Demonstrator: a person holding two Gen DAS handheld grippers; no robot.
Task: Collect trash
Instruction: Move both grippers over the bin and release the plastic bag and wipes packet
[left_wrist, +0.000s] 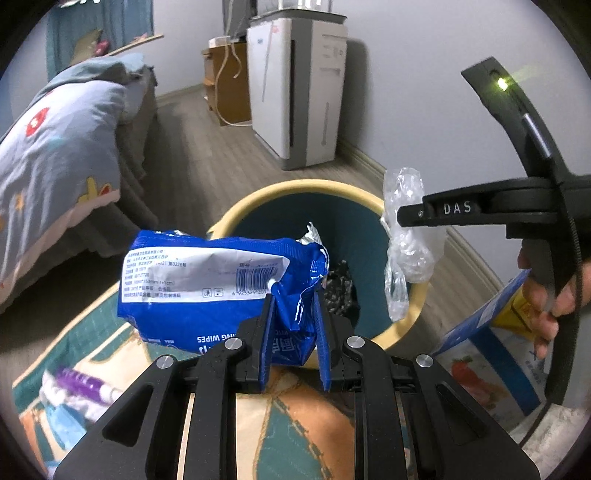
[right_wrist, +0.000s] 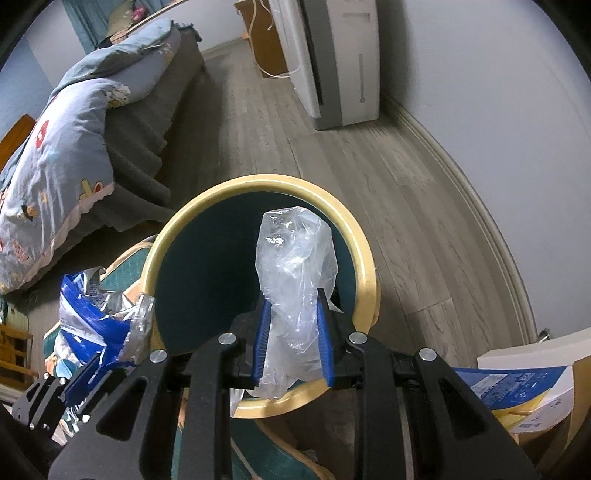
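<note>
A grey wood-plank floor (right_wrist: 369, 177) carries a round cream-rimmed teal bin (right_wrist: 354, 236), with a teal patterned rug (left_wrist: 295, 435) near it, a white appliance (left_wrist: 295, 92) far beyond, and a bed (right_wrist: 147, 140) left.

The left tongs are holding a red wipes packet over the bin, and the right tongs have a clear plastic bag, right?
Nearly. The wipes packet in the left tongs is blue, not red; the left wrist view shows it plainly. The rest holds: it hangs at the bin, and the right tongs hold the clear plastic bag.
</note>
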